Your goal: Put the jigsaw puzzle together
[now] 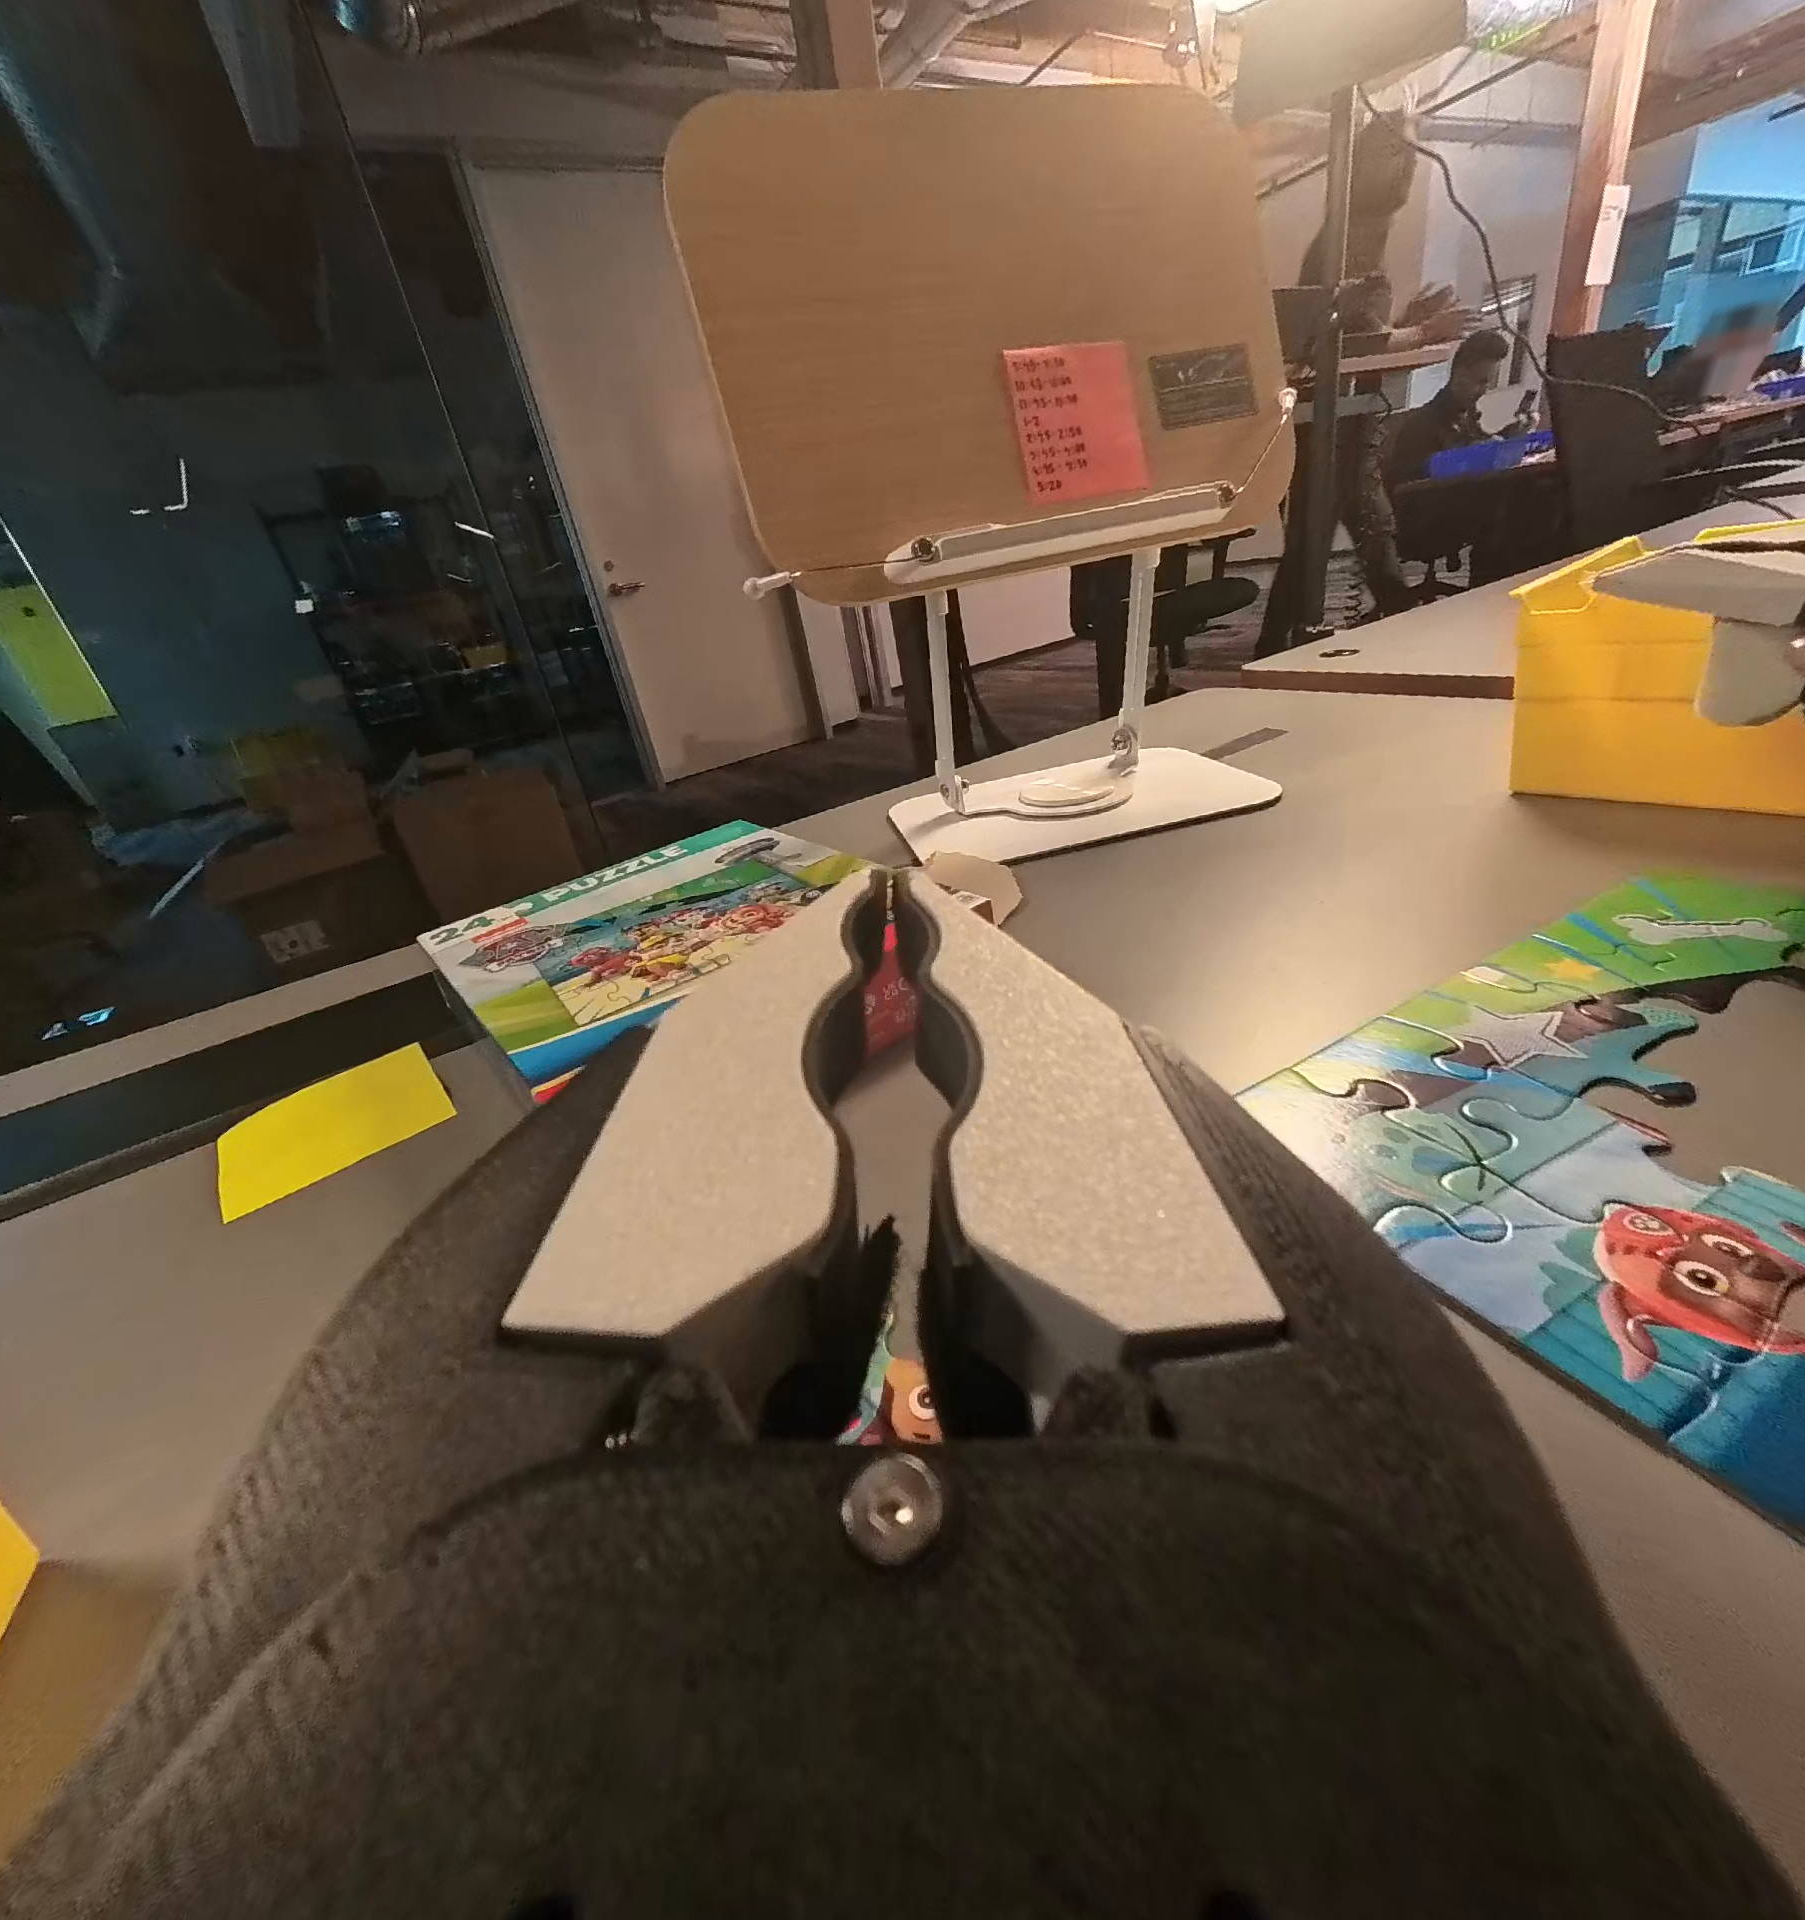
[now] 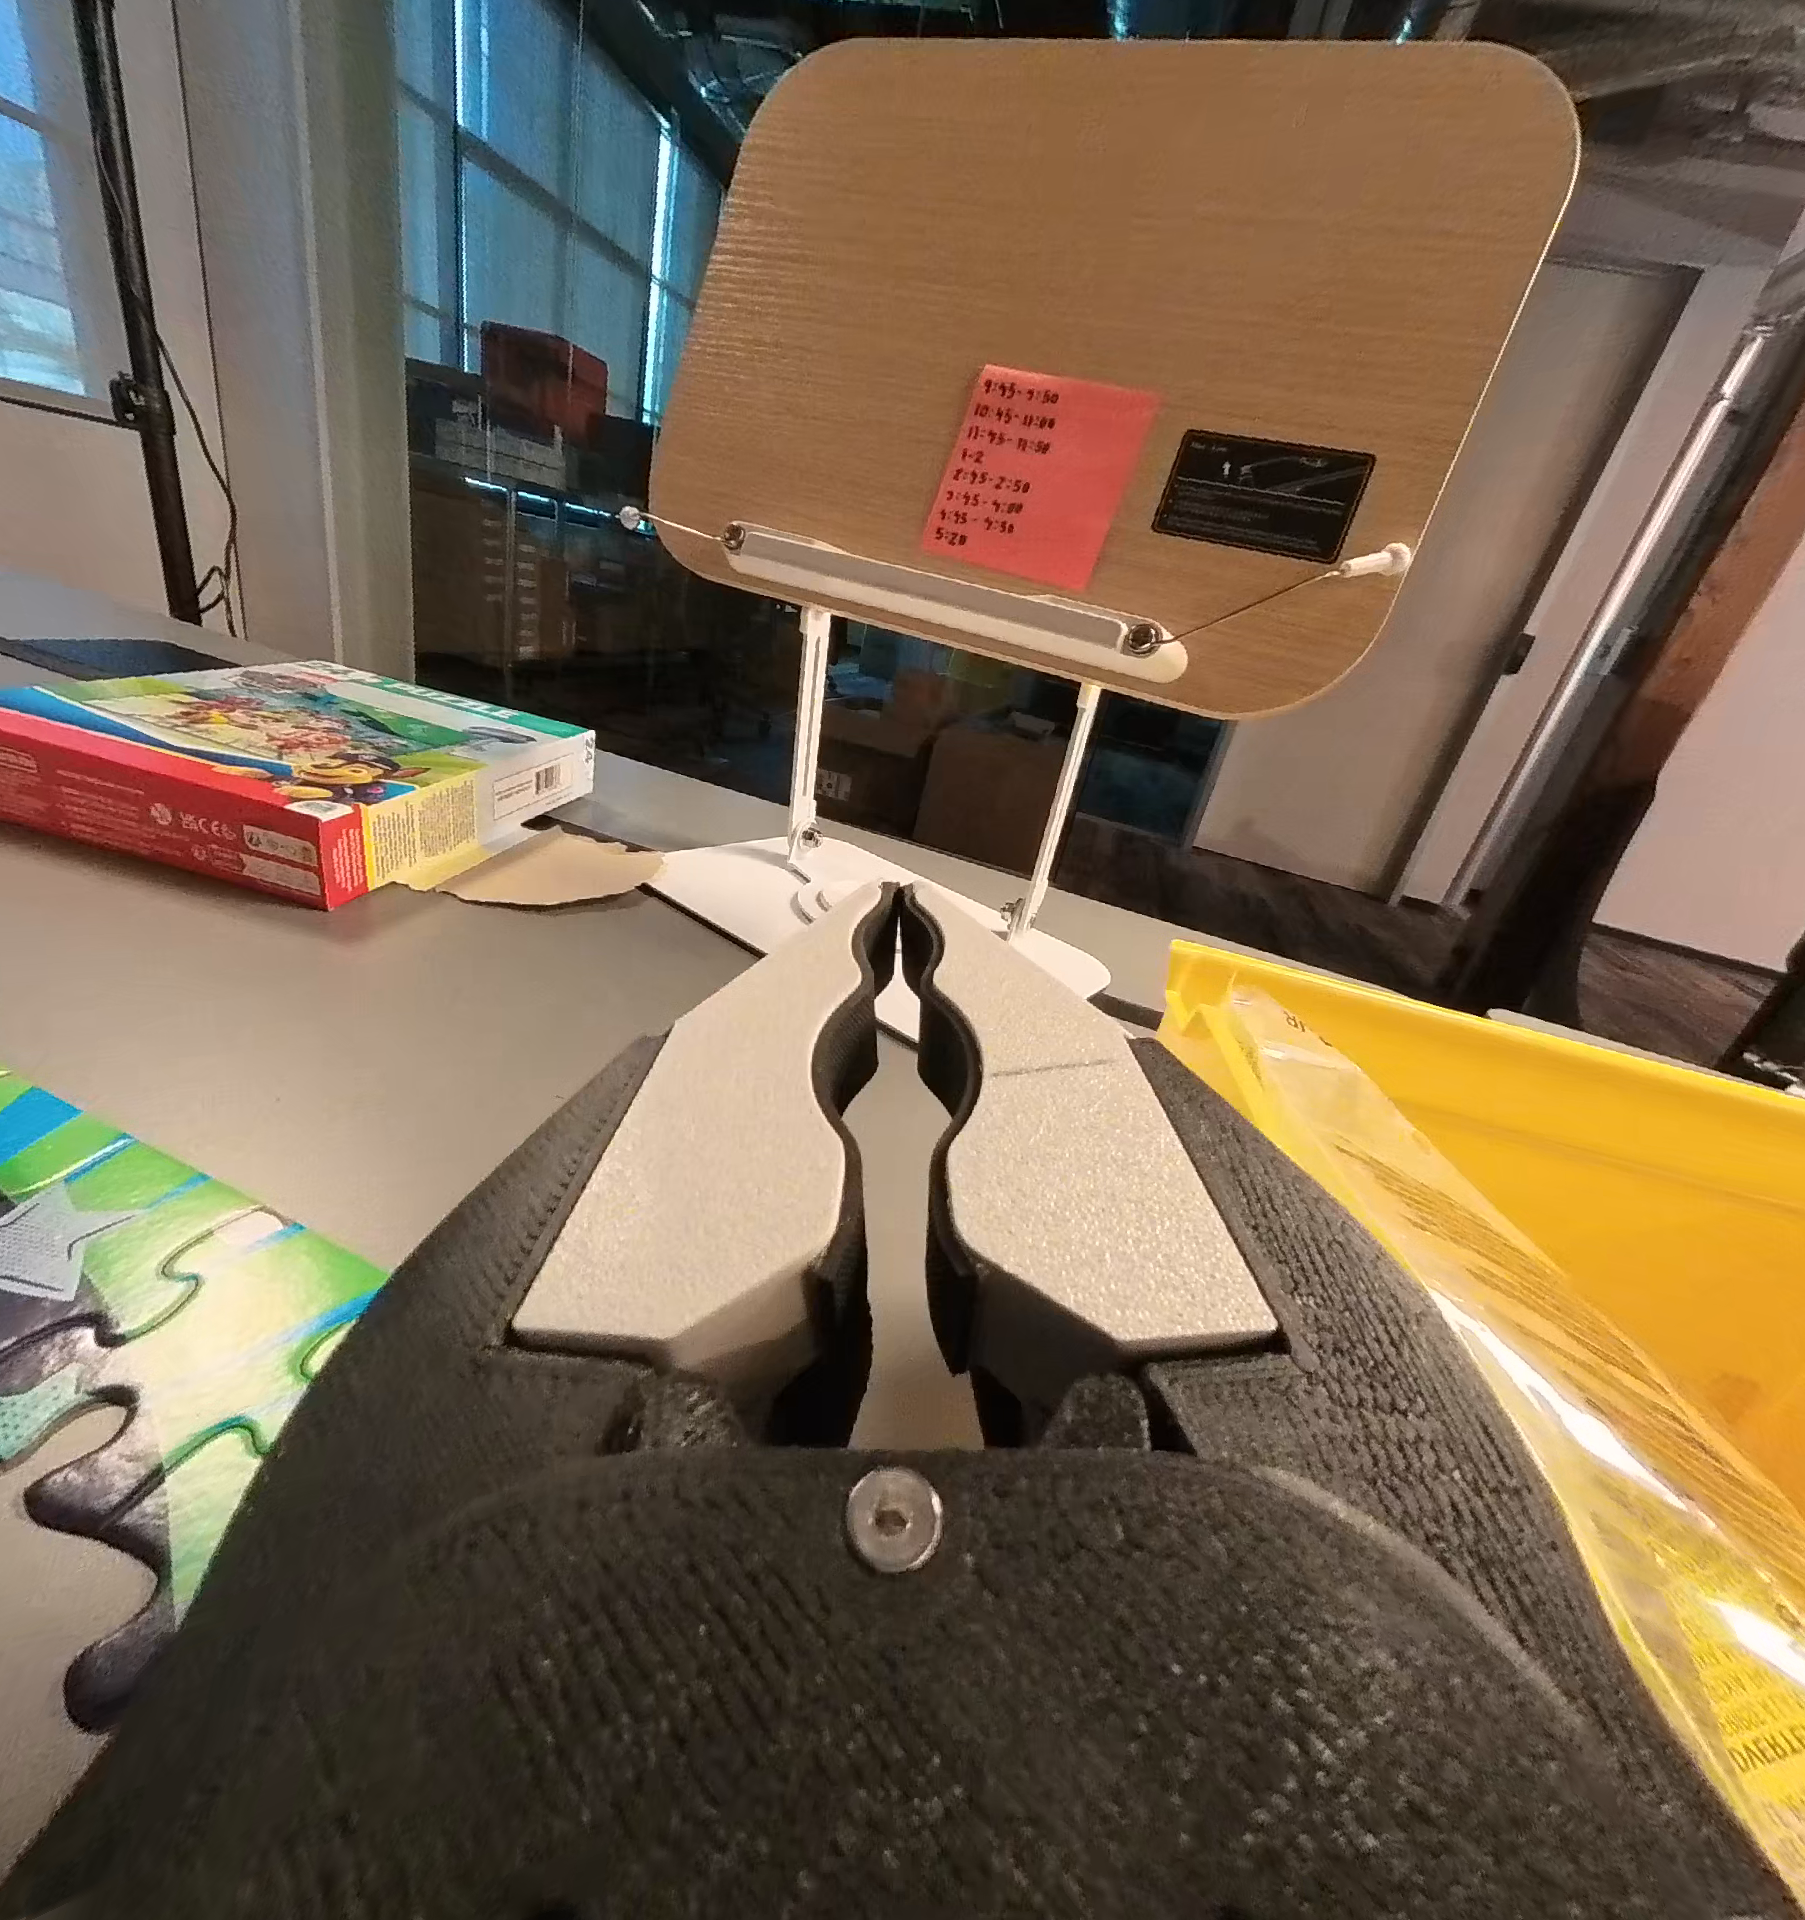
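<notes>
My left gripper [image 1: 892, 883] is shut, its tips meeting just above the right side of a colourful puzzle box [image 1: 607, 966]. The box's red side shows through the gap between the fingers. A small coloured bit with a cartoon face [image 1: 903, 1397] shows low in the gap; I cannot tell what it lies on. My right gripper [image 2: 896, 894] is shut, and only the grey table and the stand's white base show through its gap. It hovers between a partly assembled jigsaw [image 2: 98, 1299] and a yellow bin [image 2: 1604, 1195]. The jigsaw [image 1: 1552, 1195] lies right of my left gripper.
A wooden book stand [image 1: 981, 343] with a pink note [image 1: 1074, 421] stands at the table's far edge, also in the right wrist view [image 2: 1137, 312]. A torn cardboard flap [image 2: 555, 878] lies by the box [image 2: 202, 769]. A clear plastic bag [image 2: 1500, 1403] rests on the bin. A yellow paper [image 1: 332, 1127] lies left. The left gripper's tips are roughly 35 cm from the right gripper's. My left tips are about 25 cm from the partly assembled jigsaw [image 2: 98, 1299], my right tips only 20 cm. Look for it in the left wrist view [image 1: 1559, 1005] too.
</notes>
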`<state>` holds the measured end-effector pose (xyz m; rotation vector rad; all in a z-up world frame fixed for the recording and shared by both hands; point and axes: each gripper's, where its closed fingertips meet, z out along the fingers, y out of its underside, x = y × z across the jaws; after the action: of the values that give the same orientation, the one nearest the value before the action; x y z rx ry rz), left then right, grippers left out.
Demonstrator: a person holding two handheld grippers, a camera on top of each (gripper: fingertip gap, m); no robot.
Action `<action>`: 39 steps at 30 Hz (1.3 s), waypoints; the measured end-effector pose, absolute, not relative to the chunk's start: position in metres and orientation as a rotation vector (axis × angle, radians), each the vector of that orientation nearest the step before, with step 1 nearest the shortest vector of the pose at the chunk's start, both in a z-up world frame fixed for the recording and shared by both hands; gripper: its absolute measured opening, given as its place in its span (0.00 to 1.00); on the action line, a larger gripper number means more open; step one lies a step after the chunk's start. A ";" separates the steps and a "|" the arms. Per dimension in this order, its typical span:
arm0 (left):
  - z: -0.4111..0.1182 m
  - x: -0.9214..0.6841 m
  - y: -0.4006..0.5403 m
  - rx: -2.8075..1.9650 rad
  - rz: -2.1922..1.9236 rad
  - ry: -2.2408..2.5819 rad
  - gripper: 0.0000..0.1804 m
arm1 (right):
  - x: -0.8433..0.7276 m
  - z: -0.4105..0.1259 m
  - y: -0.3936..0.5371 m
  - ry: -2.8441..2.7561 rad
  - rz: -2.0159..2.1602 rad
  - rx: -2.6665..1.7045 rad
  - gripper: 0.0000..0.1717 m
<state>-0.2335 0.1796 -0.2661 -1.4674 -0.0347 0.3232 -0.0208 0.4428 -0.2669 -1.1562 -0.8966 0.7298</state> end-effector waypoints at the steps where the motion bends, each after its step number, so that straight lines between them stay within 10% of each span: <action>1: -0.266 -0.234 0.180 -1.468 0.322 -0.035 0.00 | -0.021 -0.267 0.443 -0.899 0.729 -1.156 0.00; 39: -0.244 -0.222 0.168 -1.342 0.532 0.065 0.00 | -0.034 -0.276 0.433 -1.019 0.655 -1.129 0.00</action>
<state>-0.2222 0.1677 -0.2437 -1.3418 0.0647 0.5323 -0.0344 0.4330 -0.2760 -1.1286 -1.0192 0.6550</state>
